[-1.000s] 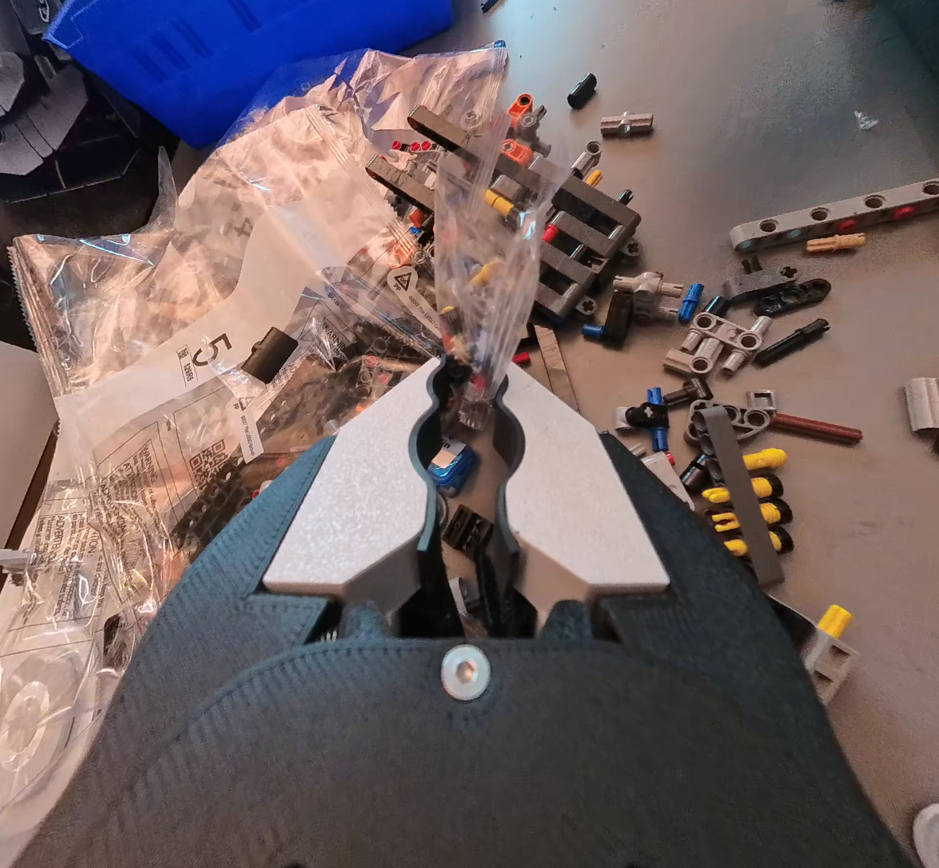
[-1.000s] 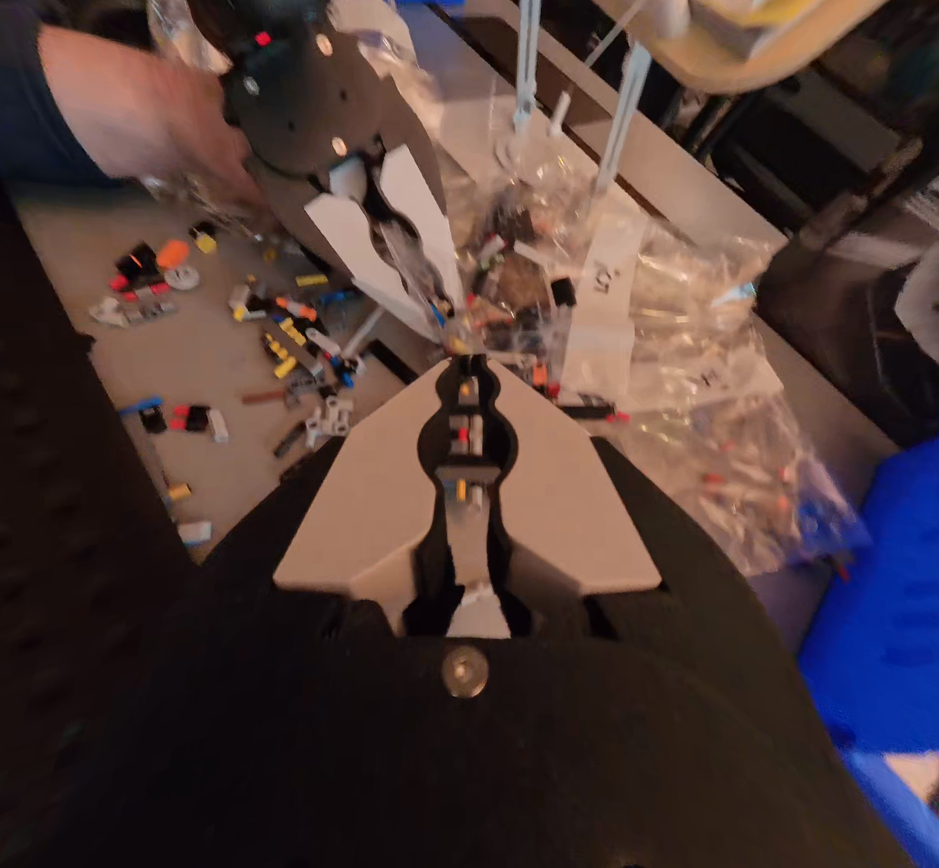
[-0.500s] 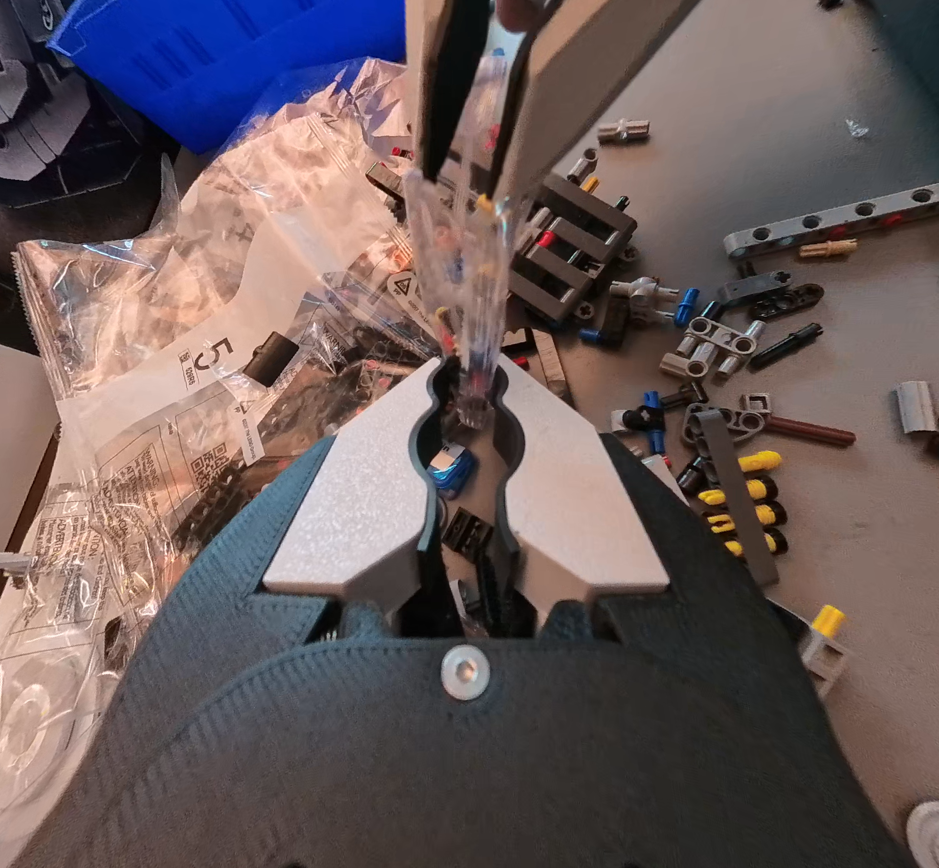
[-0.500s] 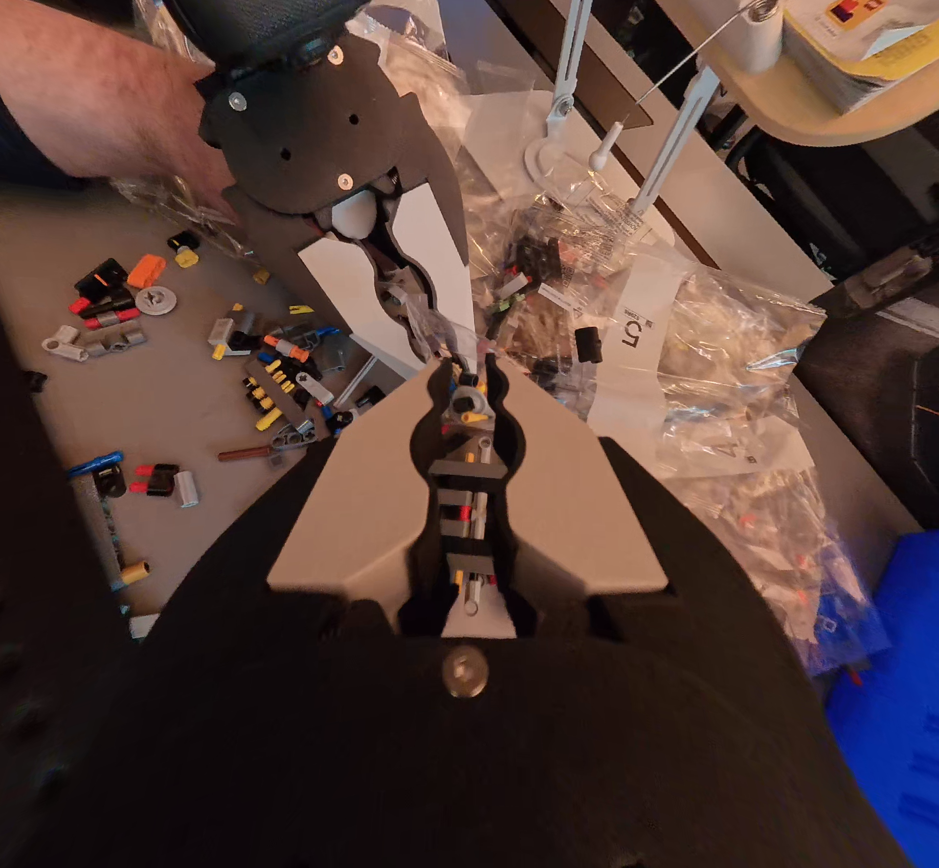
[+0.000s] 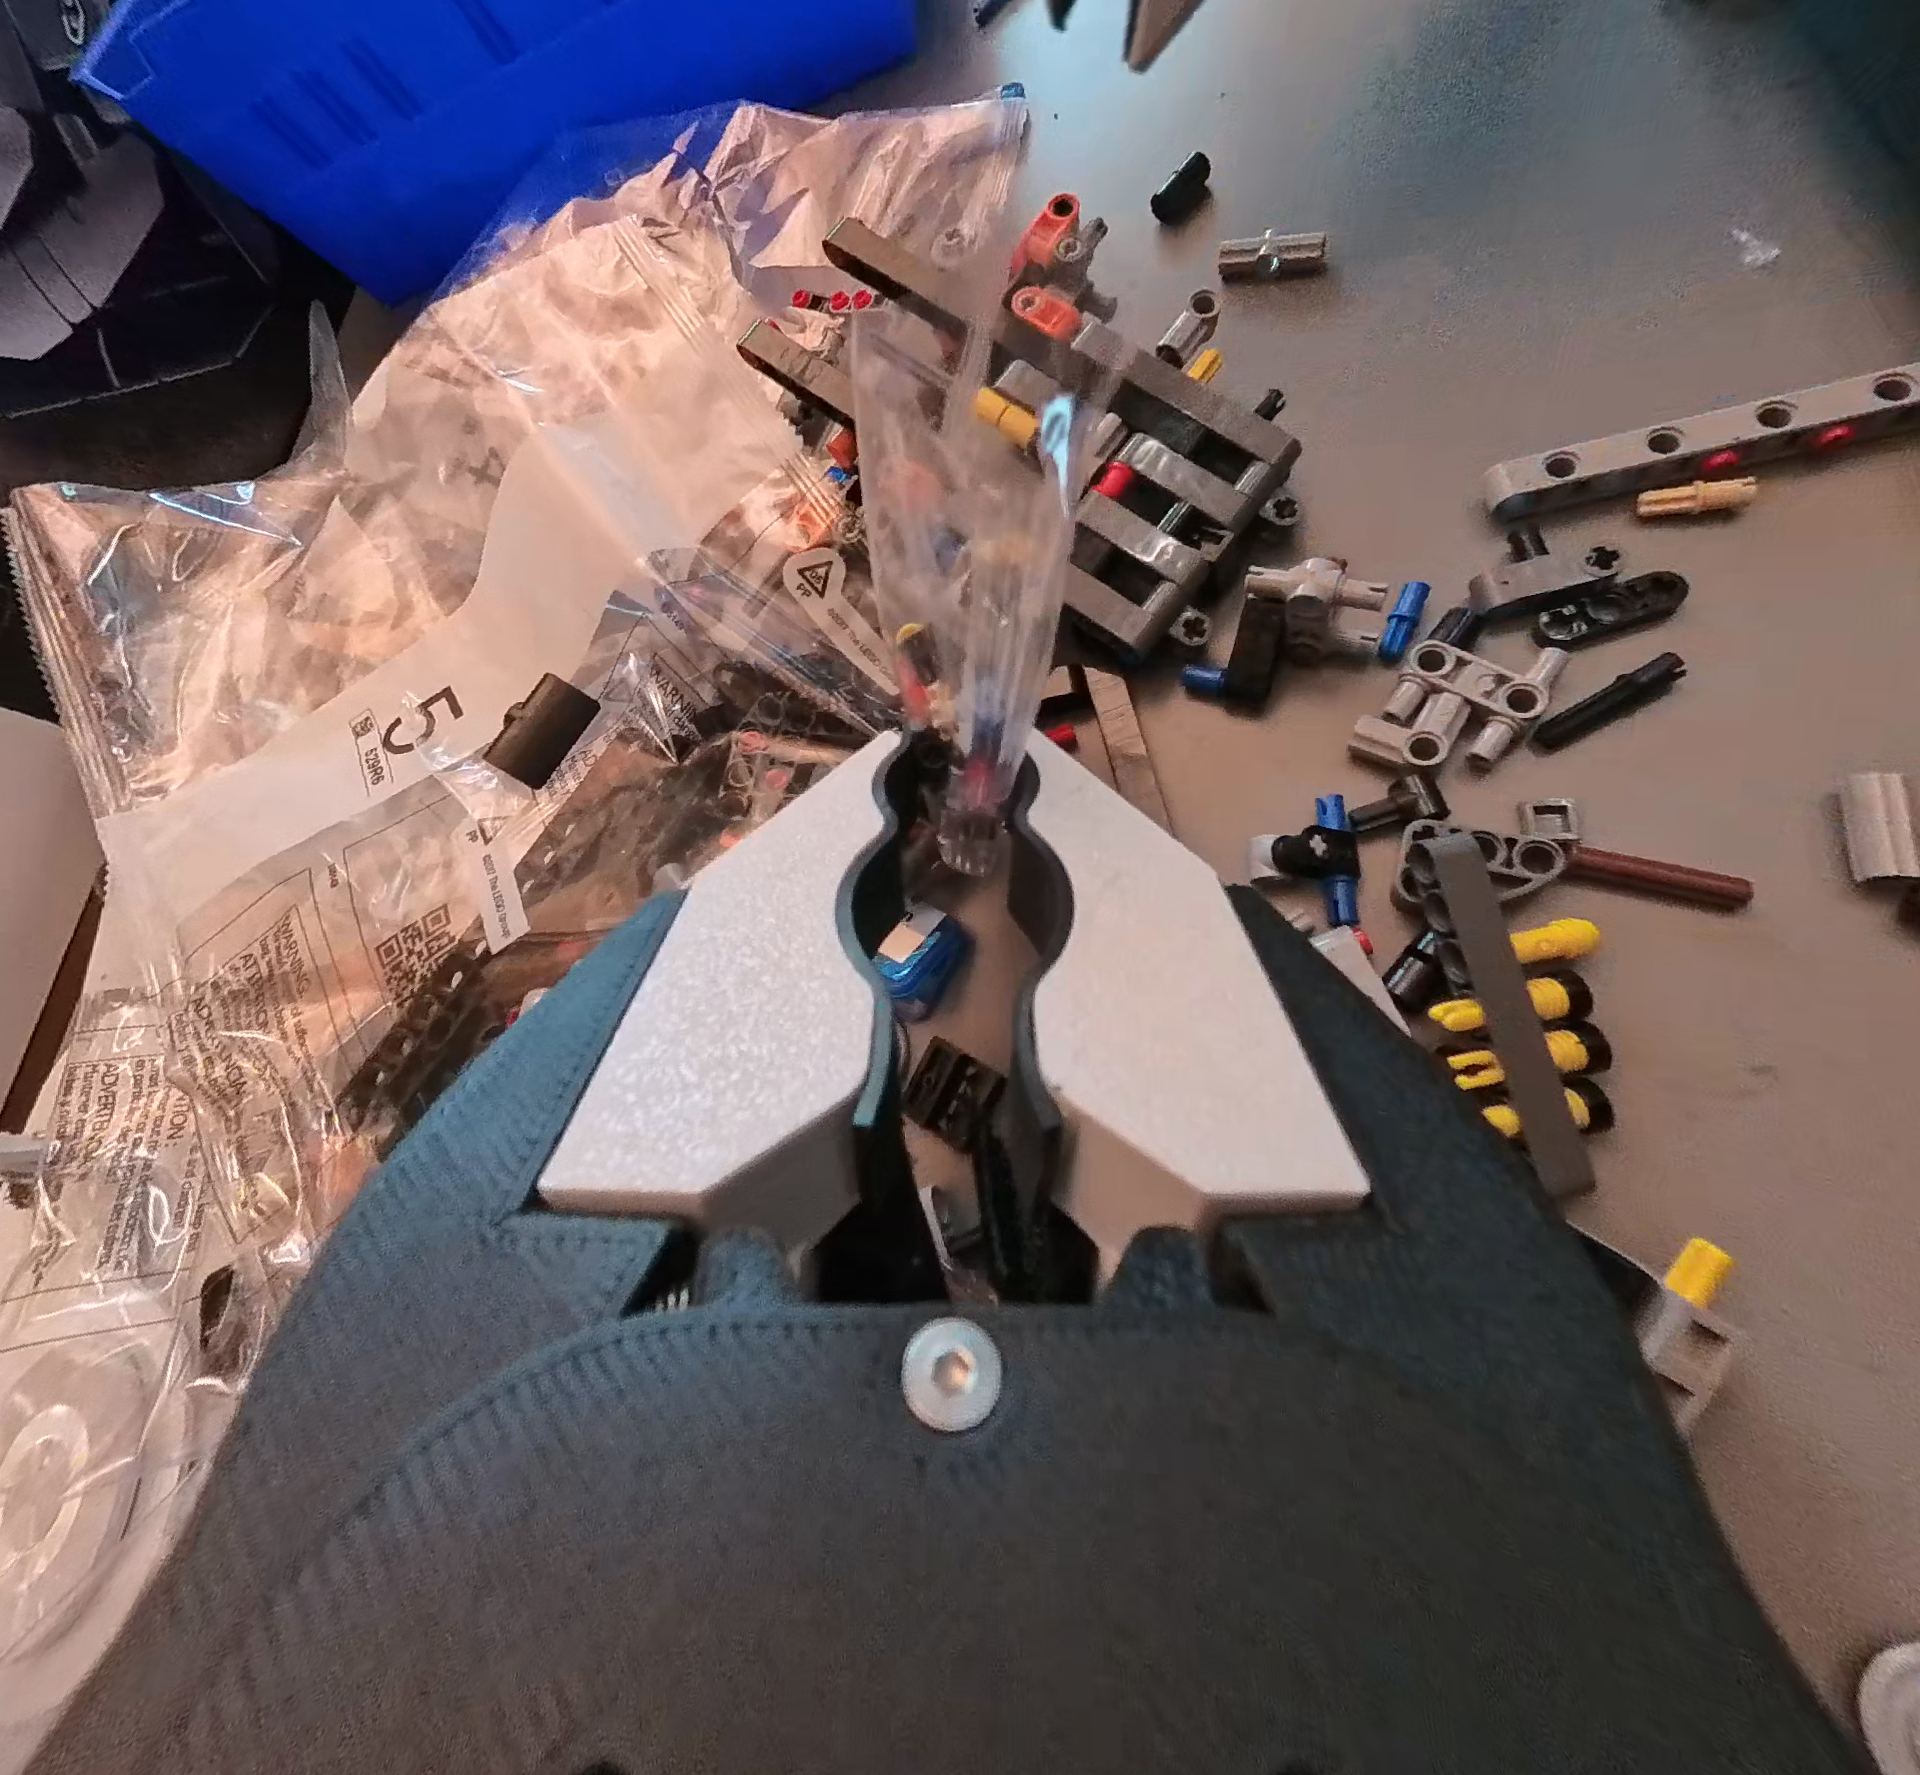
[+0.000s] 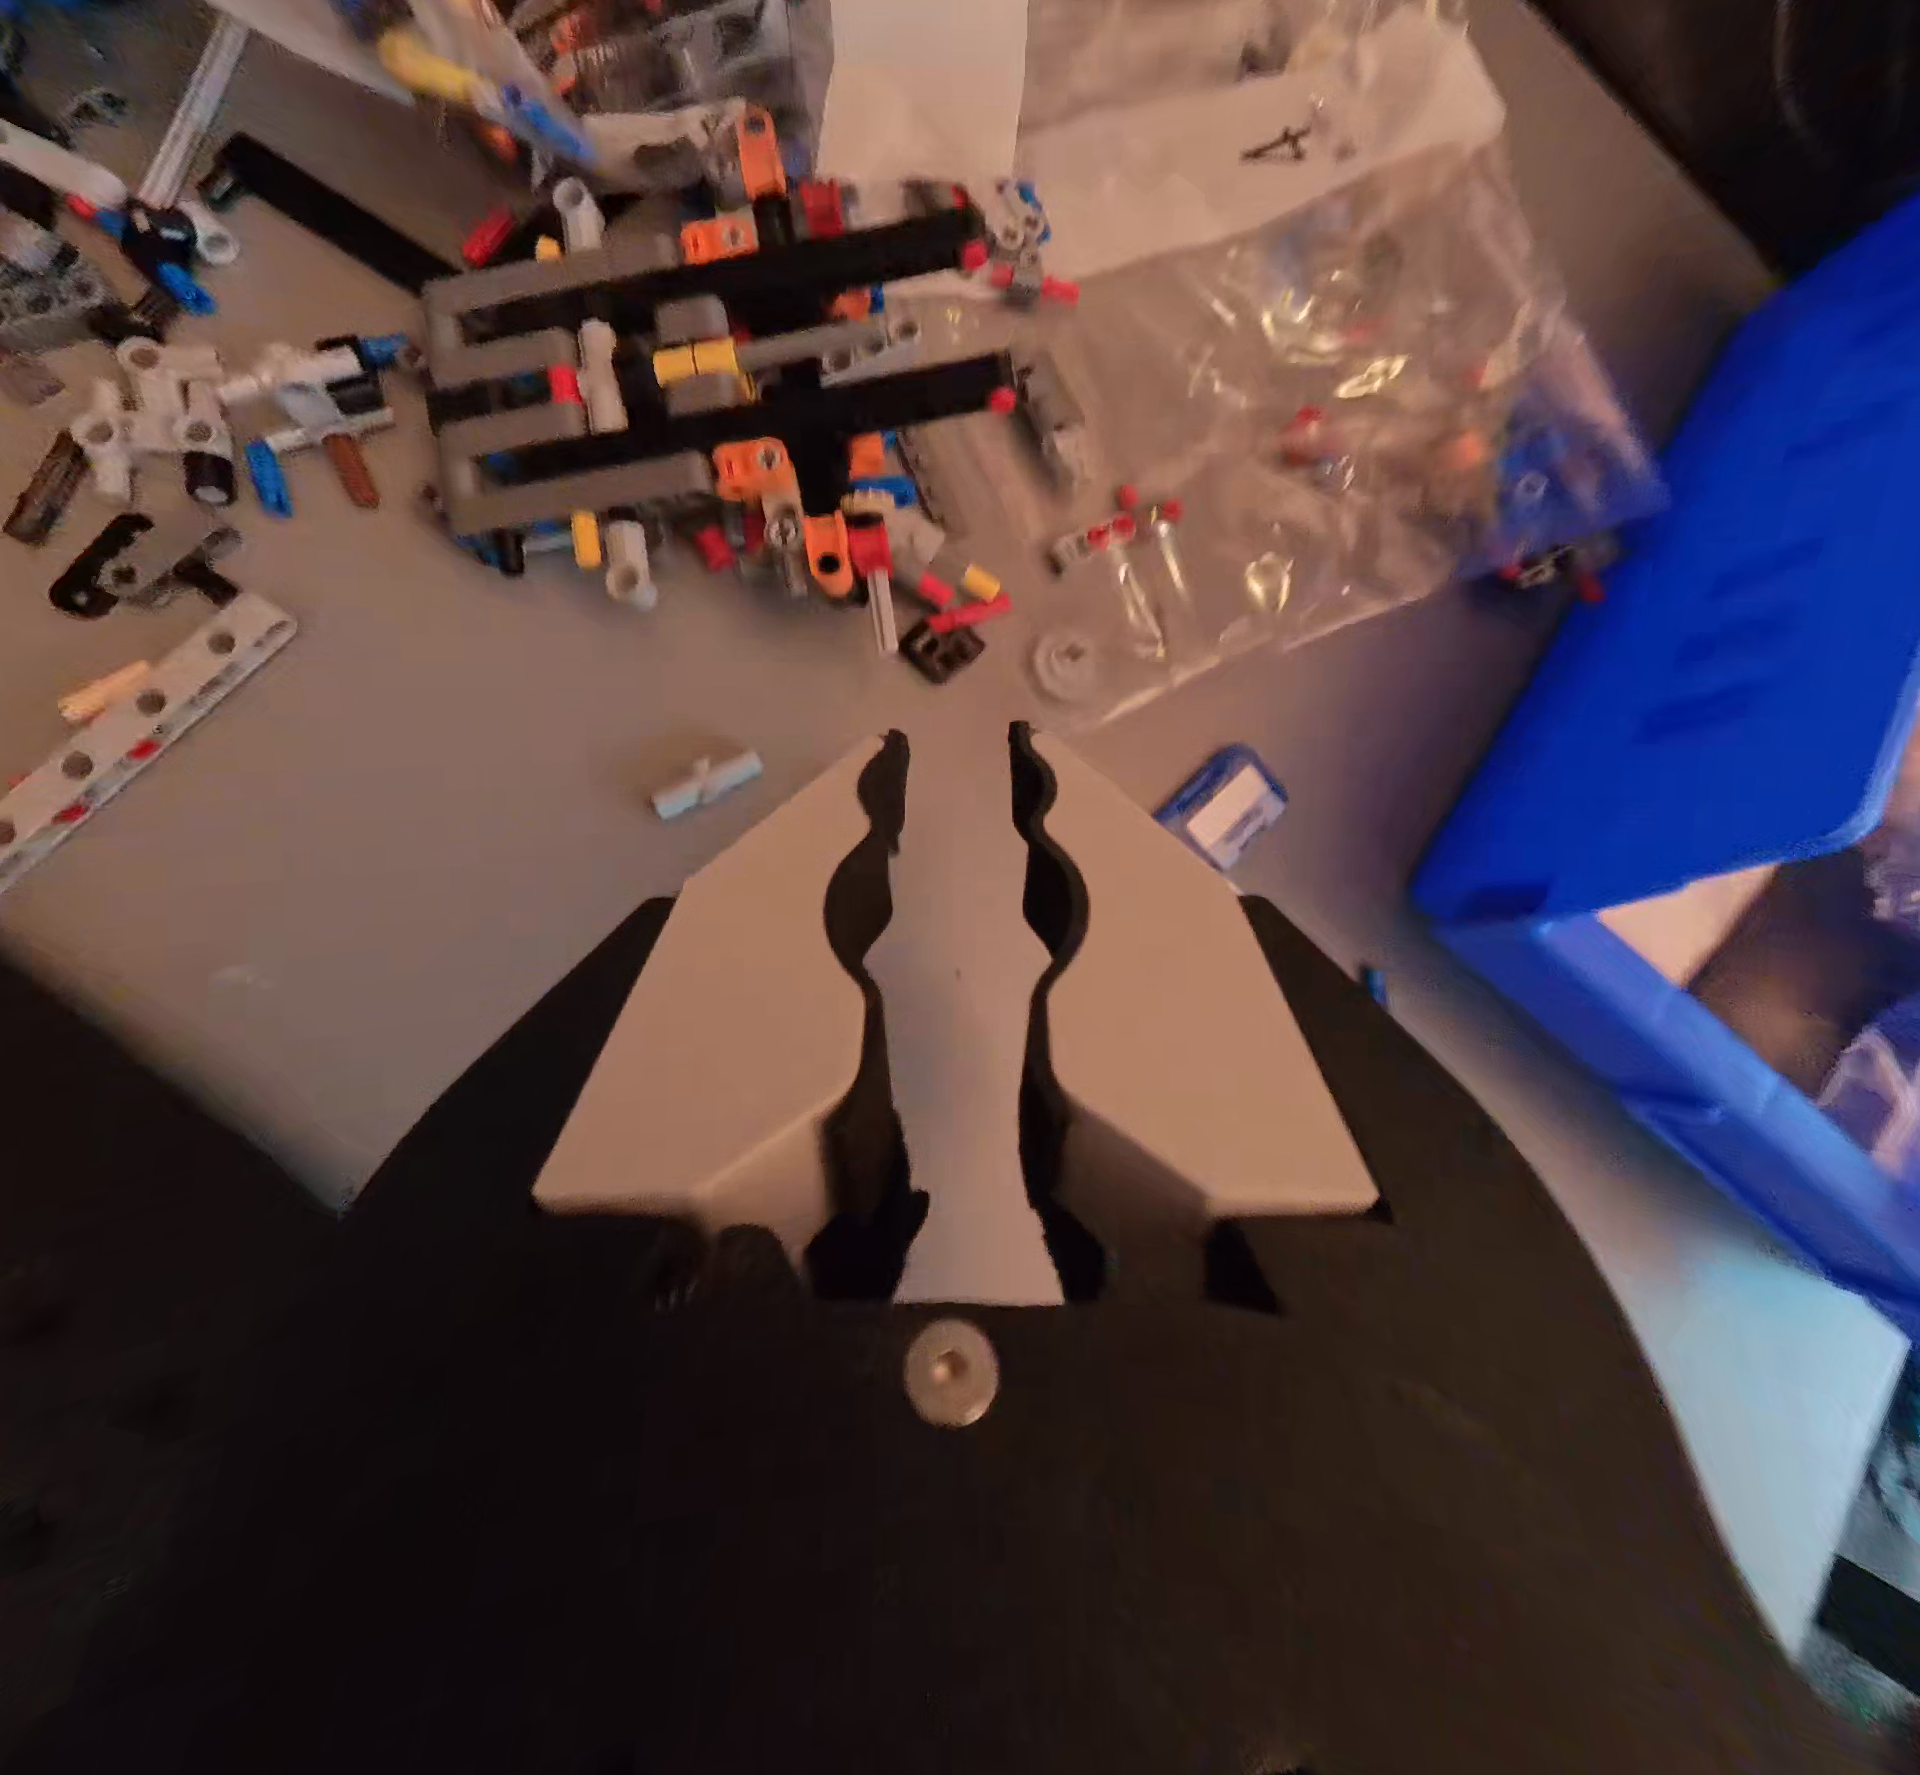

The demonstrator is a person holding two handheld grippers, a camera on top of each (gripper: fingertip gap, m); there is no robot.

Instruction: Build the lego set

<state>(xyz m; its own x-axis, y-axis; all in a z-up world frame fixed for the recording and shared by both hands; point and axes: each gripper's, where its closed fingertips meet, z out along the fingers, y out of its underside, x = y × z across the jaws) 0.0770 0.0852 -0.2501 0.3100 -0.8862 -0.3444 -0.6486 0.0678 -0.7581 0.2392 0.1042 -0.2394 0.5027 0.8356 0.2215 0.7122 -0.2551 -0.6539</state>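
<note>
My left gripper (image 5: 961, 751) is shut on the bottom of a small clear bag (image 5: 956, 520) of small pieces, which stands up from its fingertips. Behind the bag, the grey and black frame assembly (image 5: 1174, 499) lies on the grey table (image 5: 1455, 198). It also shows in the right wrist view (image 6: 727, 375). My right gripper (image 6: 956, 738) is open and empty, above bare table in front of the assembly. Its fingertips (image 5: 1164, 11) show at the top of the left wrist view, apart from the bag.
A blue bin (image 5: 499, 32) stands at the back left, and shows in the right wrist view (image 6: 1714, 582). Large clear bags of parts (image 5: 343, 530) lie left. Loose pins, connectors and a long grey beam (image 5: 1704, 452) are scattered on the right. A grey connector (image 6: 707, 783) lies near my right fingertips. The left gripper's tips are roughly 15 cm from the right gripper's.
My right gripper closed around the top of the small bag half a second ago. It has since let go, opened and pulled back. My left gripper still holds the bag.
</note>
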